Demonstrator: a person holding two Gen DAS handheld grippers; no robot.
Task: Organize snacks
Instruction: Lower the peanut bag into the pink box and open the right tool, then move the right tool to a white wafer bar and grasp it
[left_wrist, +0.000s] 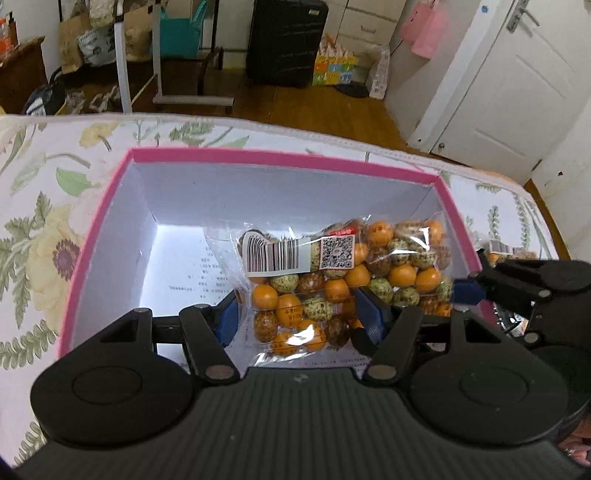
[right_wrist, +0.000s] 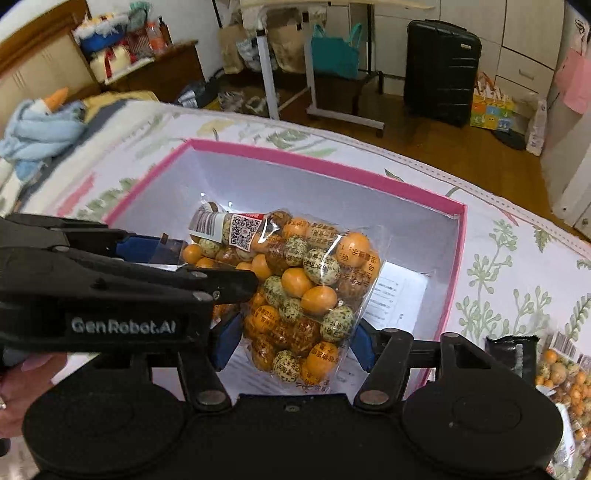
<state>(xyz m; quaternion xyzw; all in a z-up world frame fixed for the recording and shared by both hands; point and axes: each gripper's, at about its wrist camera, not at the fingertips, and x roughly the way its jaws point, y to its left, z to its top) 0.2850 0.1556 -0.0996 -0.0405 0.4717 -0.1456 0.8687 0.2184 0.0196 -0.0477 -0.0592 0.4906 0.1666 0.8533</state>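
The left gripper (left_wrist: 297, 314) has its jaws spread about halfway, one blue pad on either side of the lower end of the clear snack bag (left_wrist: 343, 280); the pads look pressed into the bag's sides, which bulge between them, so it appears to be pinching the bag. The right gripper (right_wrist: 293, 339) brackets the same bag (right_wrist: 295, 291) from the other side, and its jaws are widening at this moment, the bag sitting between its blue pads; whether they press on it I cannot tell.

Two grips on one bag make sense for a soft, lumpy load: the round orange, speckled and brown sweets shift inside the film, and holding both ends keeps it from sagging or swinging.

The bag hangs inside the pink-rimmed box (left_wrist: 280, 158), its barcode label (left_wrist: 271, 254) uppermost, low over the white floor towards the box's right wall. Judging by the widening right jaws, the bag is being let go there.

The box rests on a bed with a floral cover (left_wrist: 44, 206). Another bag of the same sweets (right_wrist: 561, 373) lies on the cover just outside the box, probably next to be packed.
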